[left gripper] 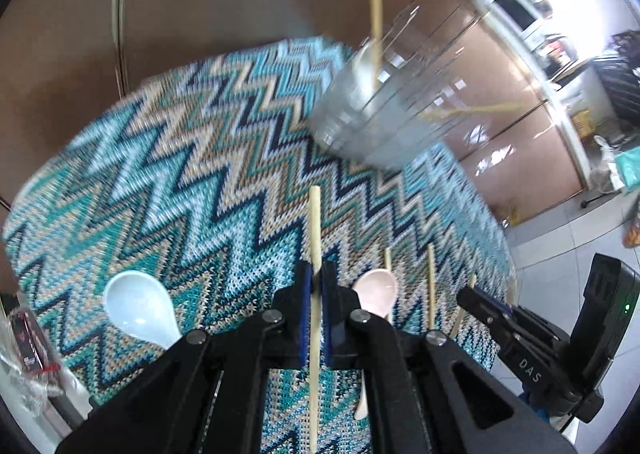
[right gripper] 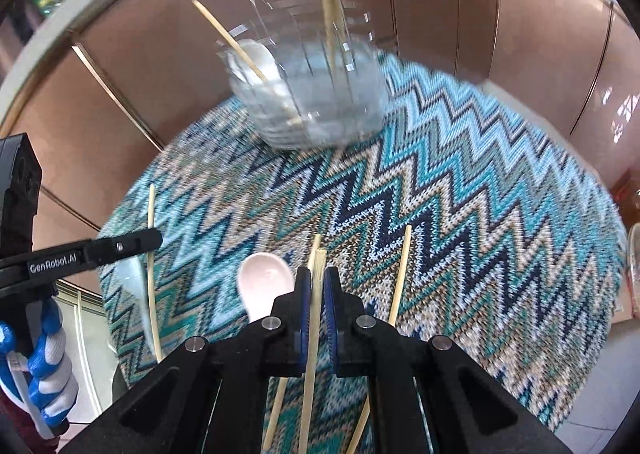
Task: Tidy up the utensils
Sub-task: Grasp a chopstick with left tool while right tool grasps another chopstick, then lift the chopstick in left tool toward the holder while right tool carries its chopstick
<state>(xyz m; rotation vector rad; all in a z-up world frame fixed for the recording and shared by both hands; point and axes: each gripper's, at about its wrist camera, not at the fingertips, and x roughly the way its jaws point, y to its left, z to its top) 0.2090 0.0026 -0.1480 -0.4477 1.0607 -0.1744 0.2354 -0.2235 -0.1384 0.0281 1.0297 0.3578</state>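
Note:
A clear ribbed glass holder (left gripper: 376,121) (right gripper: 316,93) stands at the far side of a round zigzag mat (left gripper: 180,173) (right gripper: 480,213), with chopsticks and a white spoon inside. My left gripper (left gripper: 316,286) is shut on a wooden chopstick (left gripper: 315,230) held above the mat. My right gripper (right gripper: 318,286) is shut on another chopstick (right gripper: 318,266). A white spoon (left gripper: 136,306) lies at the left, a pink spoon (left gripper: 378,290) (right gripper: 264,282) in the middle. Loose chopsticks (left gripper: 430,282) (right gripper: 400,274) lie on the mat.
Brown glossy cabinet panels (right gripper: 520,33) stand behind the mat. The right gripper's body (left gripper: 560,342) shows at the left view's right edge; the left gripper's body (right gripper: 80,254) shows at the right view's left edge. A plastic-wrapped item (left gripper: 28,354) lies at the left.

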